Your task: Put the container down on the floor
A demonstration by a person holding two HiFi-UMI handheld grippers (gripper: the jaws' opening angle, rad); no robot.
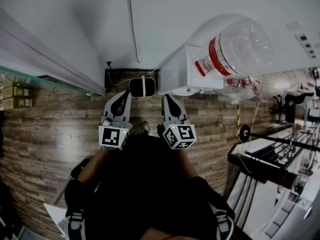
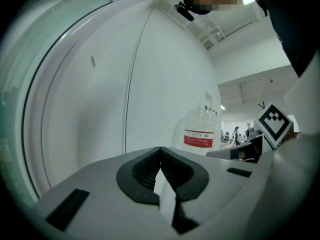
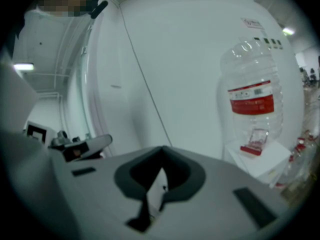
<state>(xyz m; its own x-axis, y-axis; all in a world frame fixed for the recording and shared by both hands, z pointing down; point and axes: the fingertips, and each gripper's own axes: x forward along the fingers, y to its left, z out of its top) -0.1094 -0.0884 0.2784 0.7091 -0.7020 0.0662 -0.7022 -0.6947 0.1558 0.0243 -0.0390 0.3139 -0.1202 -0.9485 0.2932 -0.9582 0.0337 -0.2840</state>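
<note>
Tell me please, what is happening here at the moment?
A person holds a gripper in each hand, side by side in front of the body. The left gripper and the right gripper are both shut and empty. The large clear bottle with a red label sits on a white stand by the wall, untouched, not yet on the wooden floor.

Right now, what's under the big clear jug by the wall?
The jug stands neck-down on a white box, its red cap at the box's top. The box stands on the wood-pattern floor. Whether the top has an opening for the neck cannot be seen.
</note>
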